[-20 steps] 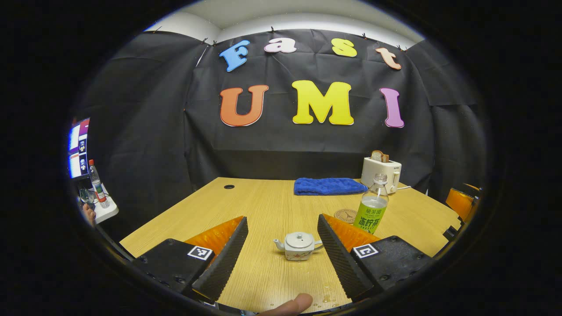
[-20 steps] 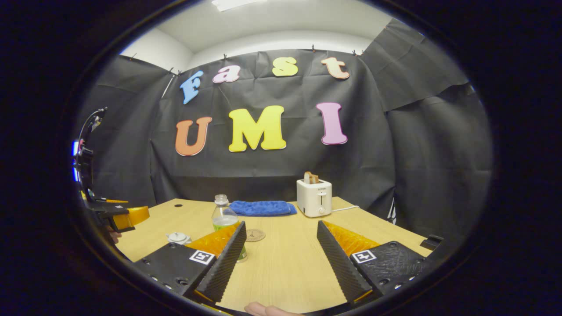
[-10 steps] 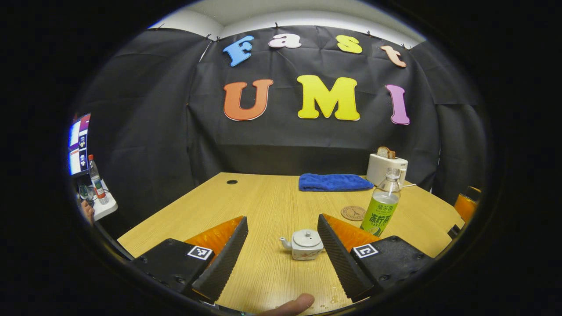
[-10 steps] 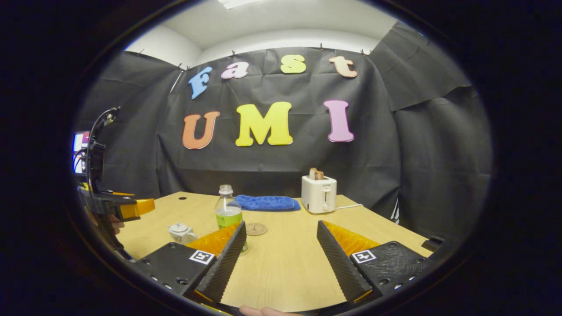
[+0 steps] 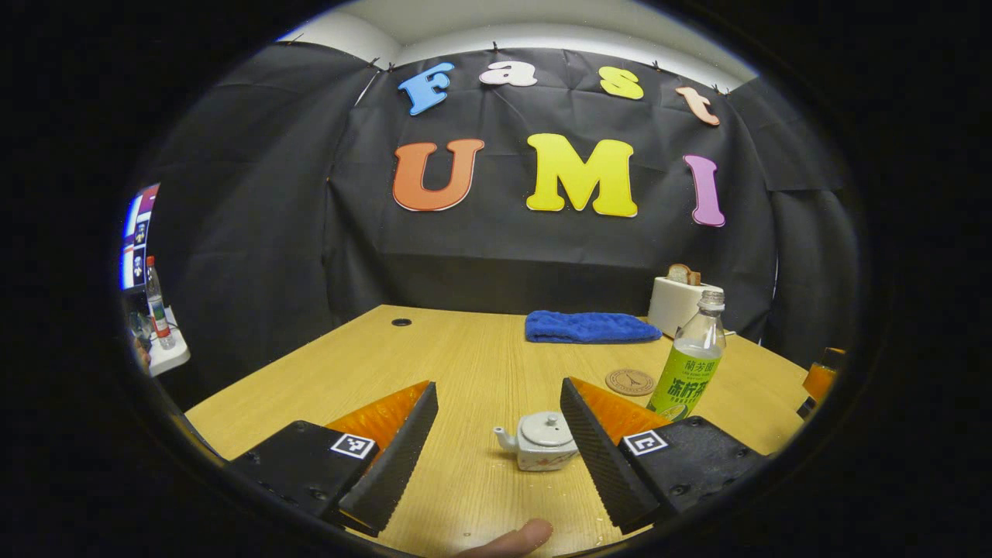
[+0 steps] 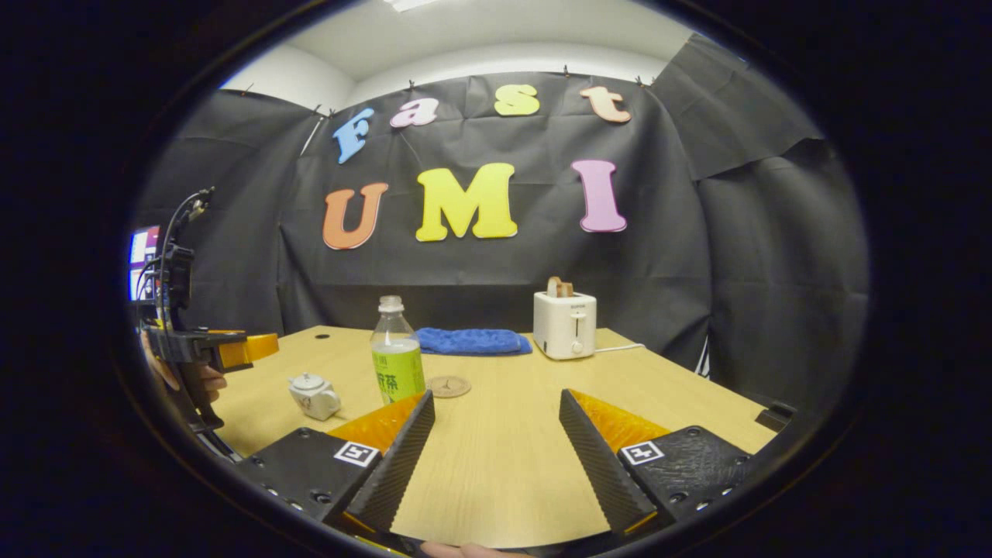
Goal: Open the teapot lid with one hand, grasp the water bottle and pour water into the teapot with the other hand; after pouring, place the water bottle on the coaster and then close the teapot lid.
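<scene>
One small white teapot (image 5: 542, 440) is sitting on the wooden table (image 5: 465, 364) with its lid (image 5: 545, 427) on, spout pointing left in the left gripper view. It is lying just ahead of the left gripper (image 5: 496, 446), close against that gripper's right finger, whose edge is overlapping the pot's right side; whether they are touching I cannot tell. The left gripper's fingers are standing wide apart and gripping nothing. A fingertip (image 5: 508, 536) of the holding hand is peeking in at the bottom of this view.

To the right of the teapot and a little farther back, the water bottle (image 5: 690, 356) is standing upright, uncapped, partly filled, wearing a green label with white characters that are too small to read. Behind the teapot, just left of the bottle, a round brown coaster (image 5: 630, 381) is lying flat, bearing a small tower drawing. Farther back from the teapot, a folded blue towel (image 5: 589, 327) is resting near the table's rear edge, and a white toaster (image 5: 674, 304) with bread in its slot is standing beside it.

In the right gripper view, the right gripper (image 6: 496, 449) is hovering above bare table right of the teapot (image 6: 314, 394) and bottle (image 6: 396, 359), fingers spread wide, empty. The toaster (image 6: 565, 325) is carrying a tiny illegible mark.
</scene>
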{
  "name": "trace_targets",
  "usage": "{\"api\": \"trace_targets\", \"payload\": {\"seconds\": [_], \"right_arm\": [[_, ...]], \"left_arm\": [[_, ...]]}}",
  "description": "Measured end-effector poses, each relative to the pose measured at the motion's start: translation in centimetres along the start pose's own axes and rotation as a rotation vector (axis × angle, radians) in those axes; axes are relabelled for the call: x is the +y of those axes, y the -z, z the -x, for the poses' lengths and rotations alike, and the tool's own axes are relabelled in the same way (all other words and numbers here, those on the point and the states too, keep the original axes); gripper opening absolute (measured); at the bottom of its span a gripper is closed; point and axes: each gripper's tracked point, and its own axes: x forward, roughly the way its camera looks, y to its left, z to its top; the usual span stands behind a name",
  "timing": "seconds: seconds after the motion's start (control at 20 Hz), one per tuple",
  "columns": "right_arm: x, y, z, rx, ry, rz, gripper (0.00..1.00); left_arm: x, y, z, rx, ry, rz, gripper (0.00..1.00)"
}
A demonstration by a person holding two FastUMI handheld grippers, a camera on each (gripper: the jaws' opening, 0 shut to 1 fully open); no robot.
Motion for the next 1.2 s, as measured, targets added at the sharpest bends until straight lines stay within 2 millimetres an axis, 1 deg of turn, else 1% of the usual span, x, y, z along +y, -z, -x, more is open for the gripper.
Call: {"api": "trace_targets", "payload": {"seconds": [0.05, 0.15, 0.2, 0.25, 0.4, 0.55, 0.6, 0.65, 0.7, 0.75, 0.8, 0.85, 0.9, 0.95, 1.0, 1.05, 1.1, 1.15, 1.2], "right_arm": [[-0.4, 0.3, -0.3, 0.004, 0.003, 0.004, 0.97], [-1.2, 1.2, -1.0, 0.021, 0.015, 0.007, 0.97], [-1.4, 1.7, -1.1, 0.029, 0.016, 0.004, 0.97], [-1.7, 2.0, -1.2, 0.034, 0.015, -0.001, 0.97], [-2.2, 2.6, -1.4, 0.043, 0.018, -0.004, 0.97], [-2.7, 2.3, -1.3, 0.034, 0.024, -0.001, 0.97], [-2.8, 2.4, -1.3, 0.034, 0.026, 0.000, 0.94], [-2.8, 2.5, -1.4, 0.035, 0.027, -0.001, 0.97], [-2.6, 2.5, -1.3, 0.035, 0.026, -0.001, 0.97], [-2.5, 2.4, -1.3, 0.035, 0.025, 0.001, 0.97], [-2.4, 2.3, -1.3, 0.033, 0.025, 0.006, 0.99], [-2.1, 2.1, -1.2, 0.029, 0.023, 0.014, 0.99], [-1.9, 2.0, -1.2, 0.024, 0.020, 0.023, 0.97], [-1.5, 1.8, -1.2, 0.020, 0.016, 0.033, 0.97], [-1.2, 1.8, -1.3, 0.018, 0.012, 0.043, 0.97], [-0.7, 1.7, -1.3, 0.019, 0.005, 0.050, 0.97], [-0.3, 1.7, -1.5, 0.020, -0.003, 0.055, 0.97], [0.2, 1.8, -1.6, 0.025, -0.011, 0.057, 0.97], [0.7, 1.9, -1.9, 0.032, -0.020, 0.061, 0.97]], "left_arm": [[-0.5, 0.6, -0.4, 0.003, 0.006, 0.001, 1.00], [-0.7, 1.6, -1.4, 0.007, -0.020, -0.024, 1.00], [-1.3, 2.4, -2.0, 0.018, -0.016, -0.043, 0.99], [-2.1, 2.7, -2.4, 0.021, -0.006, -0.058, 1.00], [-3.8, 3.3, -3.1, 0.018, 0.018, -0.078, 1.00], [-4.1, 2.7, -3.7, -0.012, 0.016, -0.106, 0.99], [-4.4, 2.7, -3.8, -0.021, 0.024, -0.112, 0.99], [-4.7, 2.7, -4.2, -0.019, 0.038, -0.113, 0.98], [-4.7, 2.9, -4.5, -0.009, 0.041, -0.114, 0.92], [-4.2, 3.4, -4.9, 0.015, 0.032, -0.106, 0.86], [-3.9, 4.1, -5.2, 0.040, 0.027, -0.093, 0.74], [-4.0, 4.6, -5.3, 0.059, 0.036, -0.081, 0.69], [-3.8, 4.7, -5.3, 0.065, 0.036, -0.072, 0.62], [-3.8, 4.6, -5.4, 0.068, 0.043, -0.066, 0.61], [-3.8, 4.7, -5.4, 0.065, 0.043, -0.070, 0.55], [-3.8, 4.7, -5.5, 0.066, 0.049, -0.078, 0.52], [-3.9, 4.7, -5.5, 0.064, 0.057, -0.085, 0.46], [-3.9, 4.6, -5.6, 0.062, 0.066, -0.091, 0.43], [-3.8, 4.6, -5.4, 0.064, 0.071, -0.094, 0.37]]}}
